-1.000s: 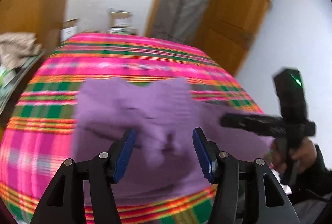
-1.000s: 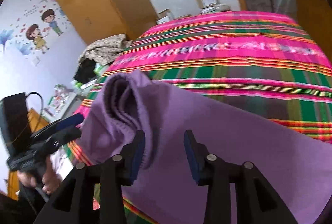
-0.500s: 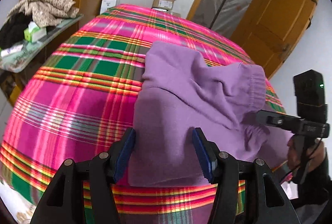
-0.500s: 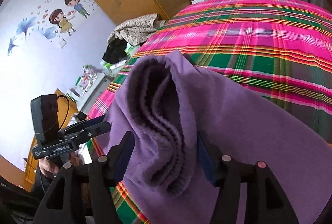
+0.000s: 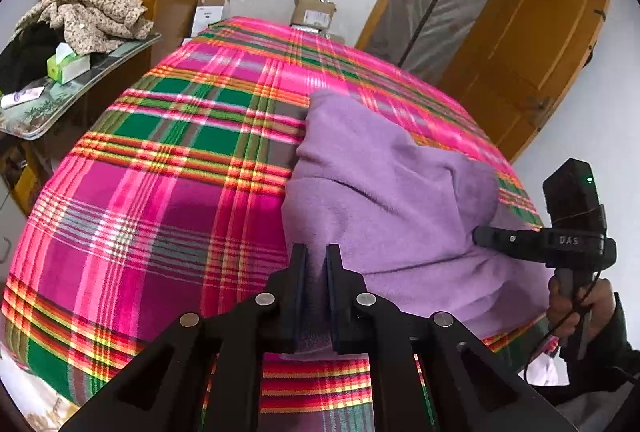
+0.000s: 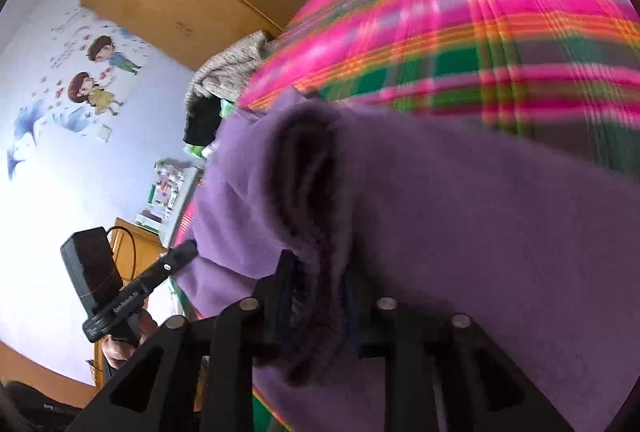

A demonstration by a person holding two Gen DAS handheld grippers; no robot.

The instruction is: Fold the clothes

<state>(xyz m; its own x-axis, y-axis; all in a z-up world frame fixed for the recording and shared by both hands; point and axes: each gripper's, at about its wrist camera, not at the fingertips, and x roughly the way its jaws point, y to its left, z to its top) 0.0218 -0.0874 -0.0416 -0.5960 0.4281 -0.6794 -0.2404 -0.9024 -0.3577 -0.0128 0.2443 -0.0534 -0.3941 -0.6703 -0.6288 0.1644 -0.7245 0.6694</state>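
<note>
Both the left hand-held gripper (image 5: 316,296) and right hand-held gripper (image 6: 316,296) pinch thick bunched edges of the purple fleece garment (image 5: 392,192) at frame bottom on the plaid-covered bed (image 5: 168,168), so layers may slip free unevenly.

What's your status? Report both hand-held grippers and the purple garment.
Left hand-held gripper shut on purple garment edge. Right hand-held gripper shut on its bunched fold. Garment on plaid bedspread. Nothing in the way.
</note>
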